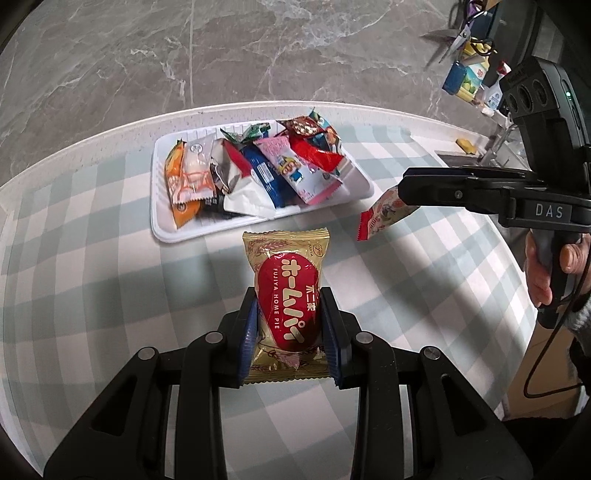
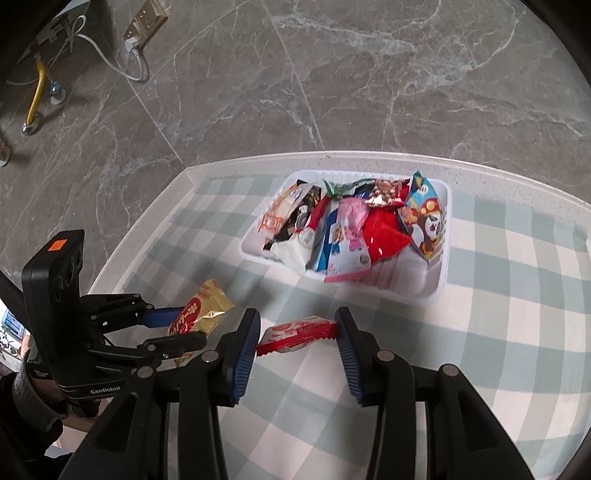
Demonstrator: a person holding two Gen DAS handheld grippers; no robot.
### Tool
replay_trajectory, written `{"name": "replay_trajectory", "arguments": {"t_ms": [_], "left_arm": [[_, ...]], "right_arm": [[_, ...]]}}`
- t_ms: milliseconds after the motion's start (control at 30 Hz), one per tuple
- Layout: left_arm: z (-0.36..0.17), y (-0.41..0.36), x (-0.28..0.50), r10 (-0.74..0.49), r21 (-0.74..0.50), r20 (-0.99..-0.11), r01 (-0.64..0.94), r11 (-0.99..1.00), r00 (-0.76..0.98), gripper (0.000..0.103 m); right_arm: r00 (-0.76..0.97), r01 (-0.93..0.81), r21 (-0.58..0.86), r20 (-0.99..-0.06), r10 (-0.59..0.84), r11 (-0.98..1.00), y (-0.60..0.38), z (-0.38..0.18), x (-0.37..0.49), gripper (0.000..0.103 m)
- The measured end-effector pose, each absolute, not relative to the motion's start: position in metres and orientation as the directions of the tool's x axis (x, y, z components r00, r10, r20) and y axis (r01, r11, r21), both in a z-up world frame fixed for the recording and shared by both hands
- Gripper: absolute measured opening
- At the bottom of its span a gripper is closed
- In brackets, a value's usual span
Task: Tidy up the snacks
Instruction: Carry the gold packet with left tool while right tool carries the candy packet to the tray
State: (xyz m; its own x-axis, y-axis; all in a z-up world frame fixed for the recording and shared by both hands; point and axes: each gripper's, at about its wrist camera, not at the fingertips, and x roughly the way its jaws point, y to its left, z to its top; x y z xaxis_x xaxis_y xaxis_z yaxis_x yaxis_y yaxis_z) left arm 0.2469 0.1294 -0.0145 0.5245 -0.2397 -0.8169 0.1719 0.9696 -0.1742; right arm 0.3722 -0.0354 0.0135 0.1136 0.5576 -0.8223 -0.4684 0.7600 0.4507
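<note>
My left gripper (image 1: 290, 295) is shut on a gold and red Home Pie packet (image 1: 286, 295) and holds it above the checked tablecloth, just in front of the white tray (image 1: 162, 229). The tray holds several snack packets (image 1: 258, 166). My right gripper (image 2: 297, 326) is shut on a red and white snack packet (image 2: 299, 330), held crosswise between the blue pads. In the left wrist view the right gripper (image 1: 400, 195) holds that packet (image 1: 384, 214) right of the tray. In the right wrist view the left gripper (image 2: 188, 325) and its gold packet (image 2: 203, 308) are at the lower left.
The white tray (image 2: 439, 291) lies near the table's far edge (image 2: 332, 157), with grey marble floor beyond. A sink area with bottles and scissors (image 1: 469, 74) is at the far right. A wall socket with cables (image 2: 140, 29) is on the floor at the far left.
</note>
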Motion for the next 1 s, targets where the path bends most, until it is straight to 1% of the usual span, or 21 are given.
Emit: {"name": "replay_trajectory", "arguments": {"t_ms": [400, 733, 1000], "left_arm": [[-0.012, 0.143, 0.299, -0.252, -0.191, -0.811, 0.168, 0.967, 0.529, 0.029], [-0.009, 0.159, 0.364, -0.245, -0.198, -0.803, 0.145, 0.969, 0.542, 0.029], [-0.015, 0.167, 0.412, -0.236, -0.195, -0.808, 0.132, 0.972, 0.54, 0.029]], "right_arm": [[0.133, -0.433, 0.456, -0.821, 0.555, 0.777, -0.026, 0.004, 0.419, 0.045], [0.171, -0.426, 0.452, -0.811, 0.56, 0.784, -0.015, -0.002, 0.471, 0.045], [0.182, -0.432, 0.456, -0.801, 0.57, 0.778, 0.004, -0.019, 0.506, 0.045]]}}
